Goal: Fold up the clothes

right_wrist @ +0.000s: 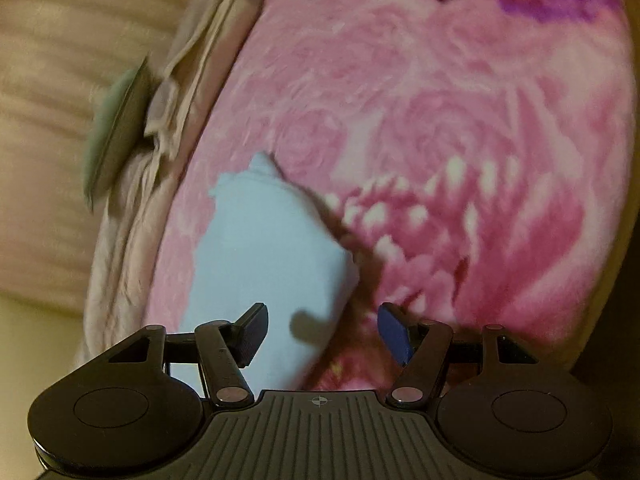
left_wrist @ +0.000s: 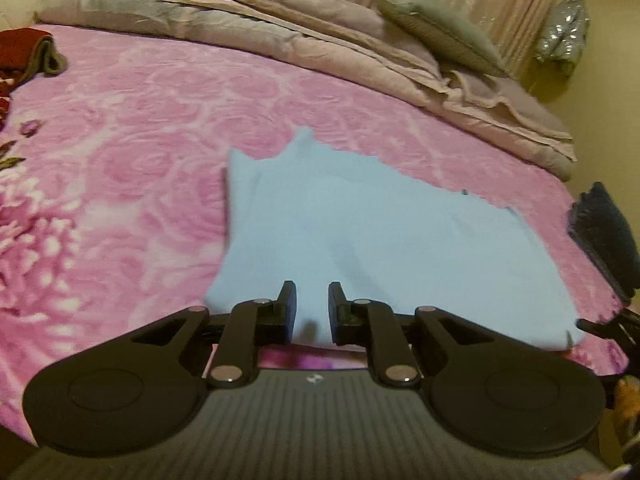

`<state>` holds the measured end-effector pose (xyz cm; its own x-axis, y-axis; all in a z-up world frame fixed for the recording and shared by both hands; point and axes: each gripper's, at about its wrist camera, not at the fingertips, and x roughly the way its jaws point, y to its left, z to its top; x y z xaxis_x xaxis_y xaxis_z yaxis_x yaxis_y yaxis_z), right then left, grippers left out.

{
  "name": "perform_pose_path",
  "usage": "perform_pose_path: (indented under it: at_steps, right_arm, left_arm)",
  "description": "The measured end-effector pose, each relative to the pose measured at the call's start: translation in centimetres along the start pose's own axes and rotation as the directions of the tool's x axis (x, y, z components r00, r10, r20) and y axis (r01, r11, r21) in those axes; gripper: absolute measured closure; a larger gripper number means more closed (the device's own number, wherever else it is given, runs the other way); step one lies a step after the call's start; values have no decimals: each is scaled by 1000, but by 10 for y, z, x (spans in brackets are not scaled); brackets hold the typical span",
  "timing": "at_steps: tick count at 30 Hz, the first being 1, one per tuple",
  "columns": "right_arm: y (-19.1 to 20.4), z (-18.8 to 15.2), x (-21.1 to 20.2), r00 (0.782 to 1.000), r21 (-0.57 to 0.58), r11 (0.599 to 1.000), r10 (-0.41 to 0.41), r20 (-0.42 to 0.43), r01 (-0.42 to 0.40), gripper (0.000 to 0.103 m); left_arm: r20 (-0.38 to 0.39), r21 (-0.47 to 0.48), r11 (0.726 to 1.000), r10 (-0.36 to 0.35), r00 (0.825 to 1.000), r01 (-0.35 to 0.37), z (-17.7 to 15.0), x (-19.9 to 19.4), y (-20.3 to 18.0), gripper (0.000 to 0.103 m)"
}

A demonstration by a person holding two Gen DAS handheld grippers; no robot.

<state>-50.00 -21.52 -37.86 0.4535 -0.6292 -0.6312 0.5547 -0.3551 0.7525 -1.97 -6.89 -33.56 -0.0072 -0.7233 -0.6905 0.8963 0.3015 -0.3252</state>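
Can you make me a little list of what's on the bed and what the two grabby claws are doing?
surface: pink rose blanket on a bed
garment: light blue cloth, lying mostly flat, far edge rumpled
left gripper: jaws slightly apart over the cloth's near edge; grip unclear
right gripper: jaws wide open, over the cloth's edge, holding nothing
behind: folded beige quilt with a grey-green pillow on top
far left: dark red fabric

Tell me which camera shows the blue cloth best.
The left wrist view. There the blue cloth lies spread across the pink blanket, most of its outline visible beyond the left gripper. The right wrist view shows only a narrow, blurred part of it, partly behind the open right gripper.
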Motion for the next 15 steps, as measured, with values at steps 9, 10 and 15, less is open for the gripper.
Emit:
perform_pose_path:
  at_steps: [9, 10, 15]
  right_arm:
    - [-6, 5, 23, 993, 38, 994, 96, 64, -99, 39]
    - [-6, 3, 24, 992, 20, 995, 100, 78, -101, 47]
    - [-9, -1, 27, 992, -46, 996, 82, 93, -78, 75]
  left_arm:
    - [-45, -119, 992, -39, 998, 34, -3, 21, 17, 91]
    - [-44, -134, 990, -47, 998, 41, -3, 22, 19, 91]
    - [-52, -193, 979, -84, 995, 72, -3, 24, 30, 91]
